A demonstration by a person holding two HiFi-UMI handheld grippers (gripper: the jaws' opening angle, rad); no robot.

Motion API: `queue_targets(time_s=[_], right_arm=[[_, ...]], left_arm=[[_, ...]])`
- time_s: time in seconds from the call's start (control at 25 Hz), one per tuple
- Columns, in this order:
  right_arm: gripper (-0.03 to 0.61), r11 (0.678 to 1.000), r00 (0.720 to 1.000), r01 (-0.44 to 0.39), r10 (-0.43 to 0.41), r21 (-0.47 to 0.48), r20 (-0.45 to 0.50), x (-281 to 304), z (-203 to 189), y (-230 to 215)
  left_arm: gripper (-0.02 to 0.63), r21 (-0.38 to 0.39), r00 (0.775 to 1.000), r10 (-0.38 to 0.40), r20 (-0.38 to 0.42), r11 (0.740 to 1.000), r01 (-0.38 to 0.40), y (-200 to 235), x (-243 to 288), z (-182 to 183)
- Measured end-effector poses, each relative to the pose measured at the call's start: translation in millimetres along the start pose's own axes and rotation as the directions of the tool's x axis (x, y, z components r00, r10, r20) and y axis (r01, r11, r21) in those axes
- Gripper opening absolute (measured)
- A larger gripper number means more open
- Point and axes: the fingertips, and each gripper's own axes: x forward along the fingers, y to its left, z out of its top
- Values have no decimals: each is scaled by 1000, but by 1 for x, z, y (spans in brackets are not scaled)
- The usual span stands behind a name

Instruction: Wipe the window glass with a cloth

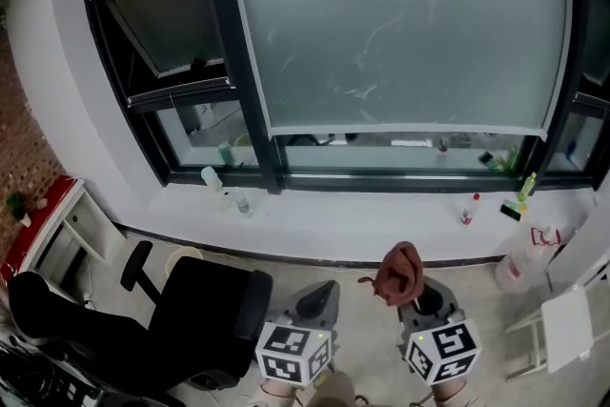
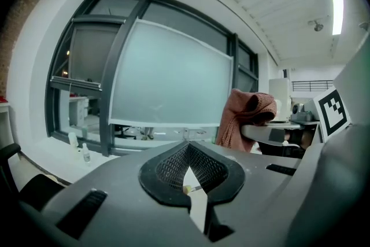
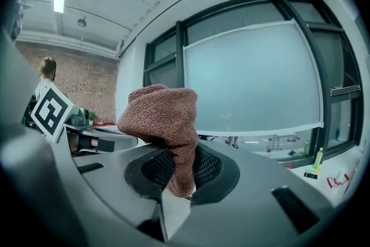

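Note:
The frosted window glass (image 1: 400,24) fills the upper middle, set in dark frames, and also shows as glass (image 2: 167,78) and glass (image 3: 254,78) ahead of both jaws. A reddish-brown knitted cloth (image 1: 400,272) is bunched above my right gripper (image 1: 416,295), well short of the pane. In the right gripper view the cloth (image 3: 165,118) hangs down between the pads of the right gripper (image 3: 176,173), which is shut on it. My left gripper (image 1: 322,293) is beside it, jaws together and empty. The left gripper (image 2: 188,150) sees the cloth (image 2: 245,115) to its right.
A white sill (image 1: 362,224) runs under the window. It holds a red-capped bottle (image 1: 468,209), a green bottle (image 1: 526,188) and small bottles (image 1: 212,177) at left. A black office chair (image 1: 191,319) stands low left. A white bag (image 1: 530,253) and a white stand (image 1: 562,324) are at right.

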Motion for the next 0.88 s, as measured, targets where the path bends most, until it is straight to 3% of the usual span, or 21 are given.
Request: queue_targets(time_s=[0.48, 0.88], right_arm=[[48, 1000, 1000, -14, 15, 16, -27, 67, -4, -32], [48, 1000, 1000, -7, 7, -2, -10, 182, 25, -76]], left_arm=[[5, 1, 1000, 16, 6, 1000, -16, 46, 70, 21], [5, 18, 1000, 9, -4, 1000, -9, 116, 162, 55]])
